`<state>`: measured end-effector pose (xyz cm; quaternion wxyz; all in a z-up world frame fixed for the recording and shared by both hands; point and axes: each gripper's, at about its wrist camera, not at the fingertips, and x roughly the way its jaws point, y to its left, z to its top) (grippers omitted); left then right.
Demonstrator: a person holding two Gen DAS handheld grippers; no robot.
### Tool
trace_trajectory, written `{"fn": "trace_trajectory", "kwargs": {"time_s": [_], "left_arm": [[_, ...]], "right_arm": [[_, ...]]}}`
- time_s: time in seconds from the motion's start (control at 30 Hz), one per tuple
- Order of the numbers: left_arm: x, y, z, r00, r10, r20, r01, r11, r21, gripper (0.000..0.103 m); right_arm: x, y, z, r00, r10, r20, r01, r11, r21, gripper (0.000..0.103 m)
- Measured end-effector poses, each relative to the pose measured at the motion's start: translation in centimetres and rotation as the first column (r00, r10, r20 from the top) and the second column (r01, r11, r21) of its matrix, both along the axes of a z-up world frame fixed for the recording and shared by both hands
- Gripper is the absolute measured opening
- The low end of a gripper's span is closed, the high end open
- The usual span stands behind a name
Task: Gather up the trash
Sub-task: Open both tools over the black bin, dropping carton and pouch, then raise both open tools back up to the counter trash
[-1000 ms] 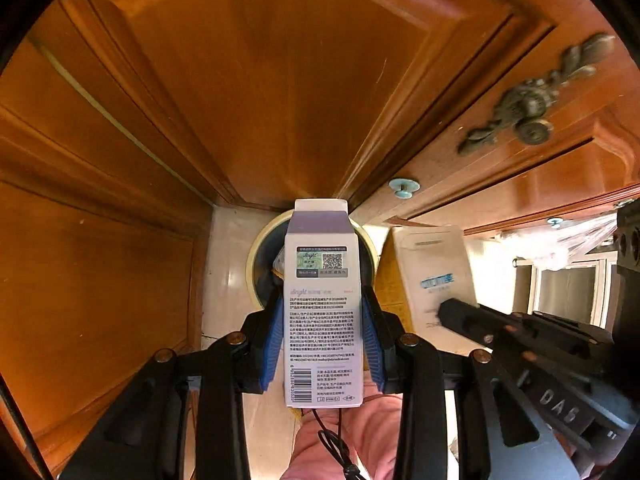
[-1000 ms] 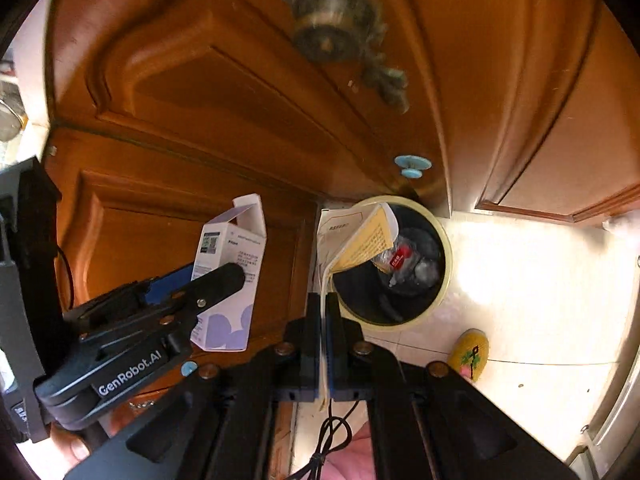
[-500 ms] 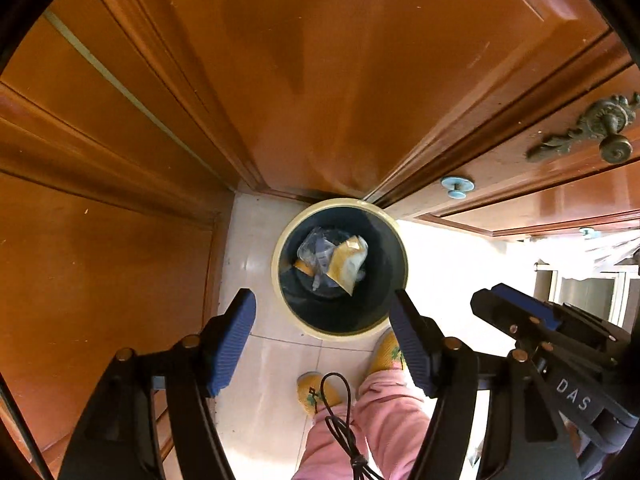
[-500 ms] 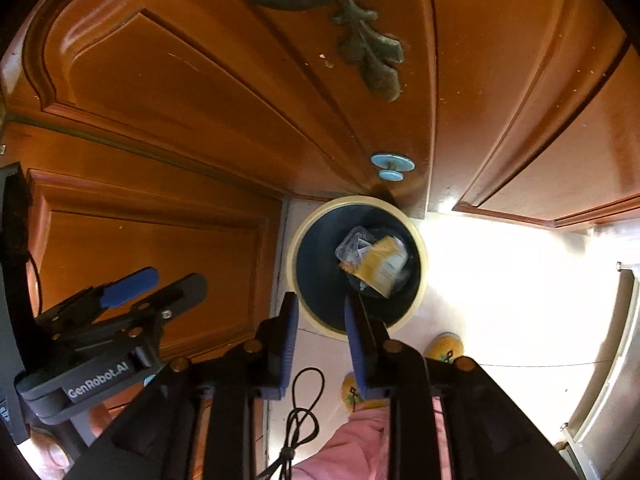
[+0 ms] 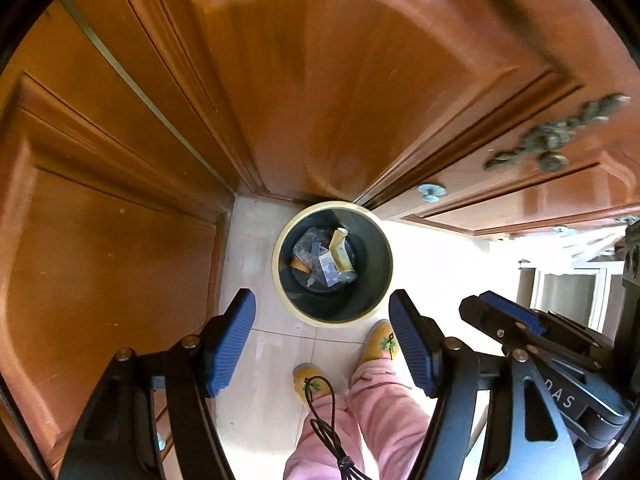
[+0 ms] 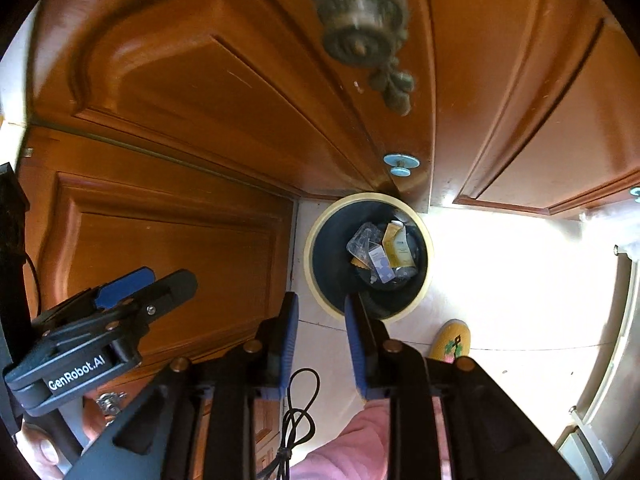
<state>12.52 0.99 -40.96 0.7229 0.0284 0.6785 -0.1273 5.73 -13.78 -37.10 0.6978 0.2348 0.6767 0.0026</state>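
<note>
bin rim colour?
Pale cream-yellow rim around a dark bin interior; it shows best in the left wrist view.

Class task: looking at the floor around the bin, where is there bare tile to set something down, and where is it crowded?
Bare tile lies left of the bin, between it and the wooden cabinet, and in the bright stretch to its right. It is crowded in front of the bin, where the yellow slippers stand, and behind it, against the door.

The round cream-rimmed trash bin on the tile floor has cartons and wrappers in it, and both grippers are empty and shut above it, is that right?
Not quite. The round cream-rimmed trash bin does hold cartons and wrappers, and both grippers are empty, but they are open, not shut. The left wrist view shows the left gripper spread wide; the right wrist view shows the right gripper with a clear gap.
</note>
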Motion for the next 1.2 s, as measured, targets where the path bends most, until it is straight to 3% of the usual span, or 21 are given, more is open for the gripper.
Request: {"fn": "trace_trajectory", "kwargs": {"time_s": [0.33, 0.47, 0.67, 1.07, 1.2], "left_arm": [[-2.6, -0.9, 8.7, 0.995, -0.07, 0.075, 0.072, 0.997, -0.028, 0.094], [-3.8, -1.3, 11.8, 0.99, -0.104, 0.091, 0.11, 0.992, -0.066, 0.095], [-5.5, -1.9, 16.6, 0.978, -0.135, 0.161, 0.151, 0.984, -0.091, 0.095], [-6.8, -2.9, 27.2, 0.914, -0.154, 0.374, 0.223, 0.964, -0.148, 0.095], [-6.7, -3.2, 31.2, 0.879, -0.149, 0.453, 0.238, 0.96, -0.147, 0.095]], "right_arm": [[-2.7, -0.6, 7.7, 0.995, 0.014, 0.095, -0.012, 1.0, -0.021, 0.044], [-4.1, -0.6, 11.0, 0.992, 0.008, 0.125, -0.003, 0.999, -0.035, 0.054], [-5.9, -0.9, 15.7, 0.98, -0.005, 0.201, 0.017, 0.998, -0.055, 0.055], [-6.1, -1.1, 24.8, 0.93, 0.003, 0.368, 0.049, 0.99, -0.132, 0.055], [-5.5, -0.8, 28.5, 0.899, 0.022, 0.438, 0.067, 0.98, -0.186, 0.055]]}}
